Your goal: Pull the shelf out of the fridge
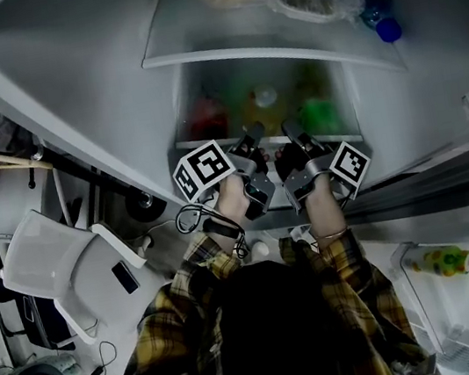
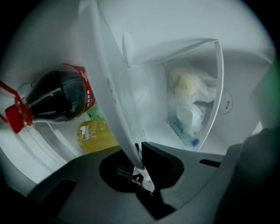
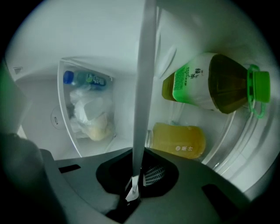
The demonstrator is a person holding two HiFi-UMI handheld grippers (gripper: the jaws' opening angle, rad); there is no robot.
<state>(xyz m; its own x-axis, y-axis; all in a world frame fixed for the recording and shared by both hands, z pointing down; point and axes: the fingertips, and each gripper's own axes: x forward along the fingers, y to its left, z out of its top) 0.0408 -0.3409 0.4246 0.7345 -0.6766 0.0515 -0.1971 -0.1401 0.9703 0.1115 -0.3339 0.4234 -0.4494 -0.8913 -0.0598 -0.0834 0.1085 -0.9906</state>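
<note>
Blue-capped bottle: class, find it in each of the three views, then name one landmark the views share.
Head view: blue-capped bottle at upper right.
Left gripper view: right of centre, low in the far compartment.
Right gripper view: upper left.
Shared landmark: the shelf edge, seen in all three.

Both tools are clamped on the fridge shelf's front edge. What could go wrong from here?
The left tool and right tool pinch only the thin rim of the shelf, so either may slip. Unequal pulls could skew the shelf and jam it. The cola bottle and green tea bottle lie close beside it and might get nudged.
</note>
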